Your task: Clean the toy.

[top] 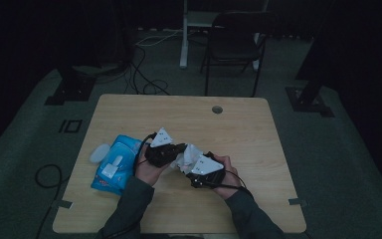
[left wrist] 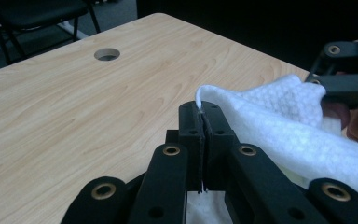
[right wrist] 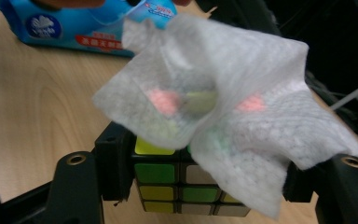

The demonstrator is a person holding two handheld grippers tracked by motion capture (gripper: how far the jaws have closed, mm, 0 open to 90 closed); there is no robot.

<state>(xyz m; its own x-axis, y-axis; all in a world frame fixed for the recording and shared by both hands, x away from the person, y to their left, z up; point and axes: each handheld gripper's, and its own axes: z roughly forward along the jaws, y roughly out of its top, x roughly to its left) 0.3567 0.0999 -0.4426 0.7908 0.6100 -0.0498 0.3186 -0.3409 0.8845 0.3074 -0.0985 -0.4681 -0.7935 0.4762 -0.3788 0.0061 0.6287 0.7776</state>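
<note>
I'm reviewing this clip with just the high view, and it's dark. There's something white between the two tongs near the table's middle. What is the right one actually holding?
Observer: The right tongs clamp a colour-tiled puzzle cube, seen in the right gripper view; the white wet wipe is draped over it.
Operator: And the left tongs, open or closed?
Observer: Closed. The left gripper view shows the left tongs pinching an edge of the wipe.
Operator: Is the blue thing at the left a wipe pack?
Observer: It looks so: the blue pack lies flat on the table, with printed labels.
</note>
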